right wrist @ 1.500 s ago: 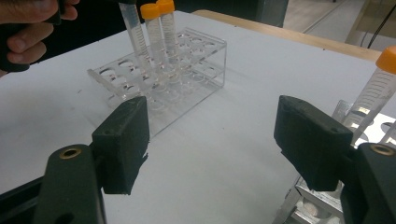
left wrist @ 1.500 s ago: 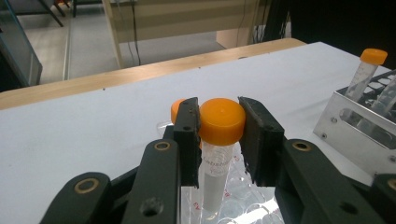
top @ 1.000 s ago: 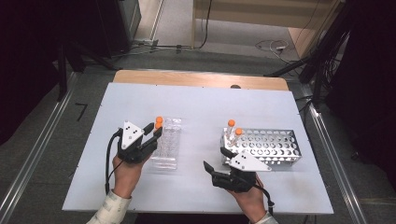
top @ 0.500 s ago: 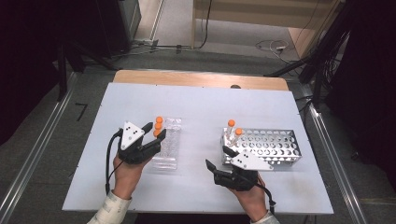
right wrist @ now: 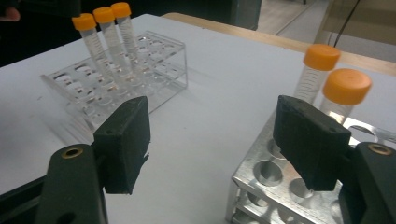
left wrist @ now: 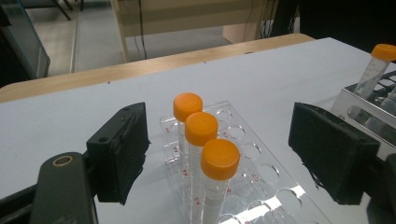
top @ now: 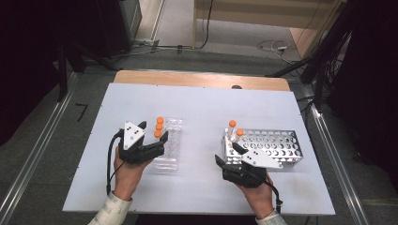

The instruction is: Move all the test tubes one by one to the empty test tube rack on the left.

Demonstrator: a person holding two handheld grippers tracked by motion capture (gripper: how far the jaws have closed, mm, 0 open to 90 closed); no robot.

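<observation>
A clear plastic rack (top: 172, 140) on the white table holds three orange-capped tubes (top: 159, 127) in a row. My left gripper (top: 161, 143) sits at its near left end. Its jaws have just been opening, and in the left gripper view the left gripper (left wrist: 224, 158) is open with the nearest tube (left wrist: 219, 161) standing free between the pads. The metal rack (top: 277, 145) at the right holds two orange-capped tubes (top: 236, 129). My right gripper (top: 228, 154) is open at that rack's near left corner, with nothing between its pads (right wrist: 123, 144).
The table's wooden far edge (top: 202, 78) runs behind both racks. Bare white table (top: 202, 122) lies between the racks. The metal rack (right wrist: 266, 186) has many free holes, as does the clear rack (right wrist: 154, 51). Cables trail over the floor beyond the table.
The left gripper's jaws have spread apart and let go of the nearest tube in the clear rack. Both hands have stayed about where they were.
</observation>
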